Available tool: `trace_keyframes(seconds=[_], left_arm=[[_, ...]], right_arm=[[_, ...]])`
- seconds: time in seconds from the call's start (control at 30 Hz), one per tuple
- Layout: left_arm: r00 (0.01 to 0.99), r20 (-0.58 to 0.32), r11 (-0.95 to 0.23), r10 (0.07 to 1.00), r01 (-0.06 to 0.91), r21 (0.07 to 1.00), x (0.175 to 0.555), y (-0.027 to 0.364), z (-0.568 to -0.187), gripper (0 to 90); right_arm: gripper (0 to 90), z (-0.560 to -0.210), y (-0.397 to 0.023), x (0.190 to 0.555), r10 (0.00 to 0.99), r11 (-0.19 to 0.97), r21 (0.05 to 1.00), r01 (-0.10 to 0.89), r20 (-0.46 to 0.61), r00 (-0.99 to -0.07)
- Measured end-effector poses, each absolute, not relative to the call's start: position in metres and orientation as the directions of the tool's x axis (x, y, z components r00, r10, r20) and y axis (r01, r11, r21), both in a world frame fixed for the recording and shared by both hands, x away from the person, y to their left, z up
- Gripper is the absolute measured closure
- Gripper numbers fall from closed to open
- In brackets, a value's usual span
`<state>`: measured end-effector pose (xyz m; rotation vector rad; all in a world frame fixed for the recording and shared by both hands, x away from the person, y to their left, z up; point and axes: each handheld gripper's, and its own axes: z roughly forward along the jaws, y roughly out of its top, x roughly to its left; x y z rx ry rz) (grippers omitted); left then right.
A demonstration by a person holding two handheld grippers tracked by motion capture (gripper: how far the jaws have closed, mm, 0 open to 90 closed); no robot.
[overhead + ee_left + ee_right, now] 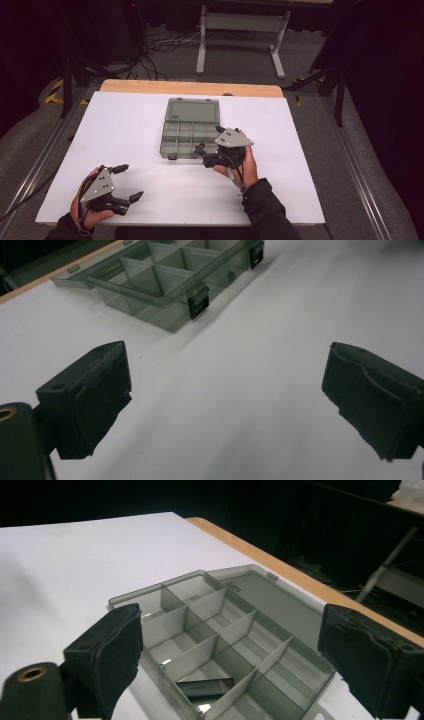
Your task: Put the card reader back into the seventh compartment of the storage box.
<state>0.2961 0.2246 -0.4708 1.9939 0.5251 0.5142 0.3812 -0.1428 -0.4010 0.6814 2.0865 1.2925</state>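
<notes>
- Box (190,131) is lying open mid-table, lid flat behind; a dark piece (202,687) is sitting in one compartment.
- Right gripper (209,145) is hovering over the box's near right corner, jaws apart, holding nothing.
- Left gripper (127,182) is waiting well left of the box, jaws wide, holding nothing.
- Closing the lid is seemingly remaining.

The white tabletop (135,130) is lit brightly and evenly from above while everything beyond it is left nearly black, soft shadows are cast just beside the compartment box (190,131), faint glints are caught inside its clear dividers, and both gripper views are rendered soft and slightly grainy.
</notes>
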Motion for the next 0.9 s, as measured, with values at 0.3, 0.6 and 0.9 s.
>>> trace_keyframes(seconds=[0.3,0.6,0.9], left_arm=[[0.816,0.129,-0.424,0.563,0.152,0.893,0.296,0.225,-0.471,6.1],[0.812,0.131,-0.425,0.569,0.153,0.892,0.296,0.225,-0.47,5.7],[0.801,0.136,-0.428,0.584,0.161,0.889,0.296,0.224,-0.47,5.7]], right_arm=[[11.7,-0.397,-0.144,0.375,0.673,0.409,0.907,0.1,-0.226,-0.704],[11.7,-0.398,-0.144,0.367,0.672,0.417,0.904,0.091,-0.24,-0.701],[11.6,-0.399,-0.143,0.362,0.667,0.418,0.906,0.075,-0.249,-0.702]])
